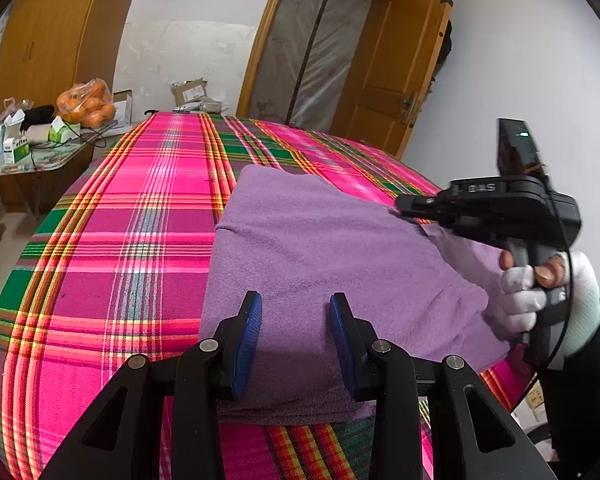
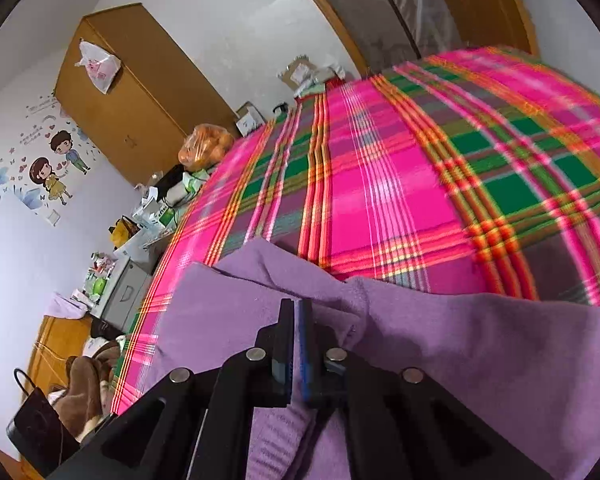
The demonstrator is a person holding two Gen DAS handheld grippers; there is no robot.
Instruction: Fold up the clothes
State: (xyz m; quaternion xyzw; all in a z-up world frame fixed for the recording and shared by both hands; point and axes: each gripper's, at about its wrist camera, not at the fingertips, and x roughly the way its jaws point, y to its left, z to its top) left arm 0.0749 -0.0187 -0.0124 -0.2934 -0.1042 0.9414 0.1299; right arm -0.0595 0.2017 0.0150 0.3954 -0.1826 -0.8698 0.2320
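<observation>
A purple fleece garment lies folded on the pink plaid bedspread. My left gripper hovers over its near part, open, with the blue pads apart and fleece lying flat below them. My right gripper, held by a white-gloved hand, reaches in from the right and is shut on the garment's right edge, which is lifted into a ridge. In the right wrist view that gripper has its pads together on a thin fold of the purple garment, which bunches up around the fingers.
The plaid bedspread stretches away beyond the garment. A cluttered side table with a bag of oranges stands at the left. A wooden wardrobe and an open door are behind.
</observation>
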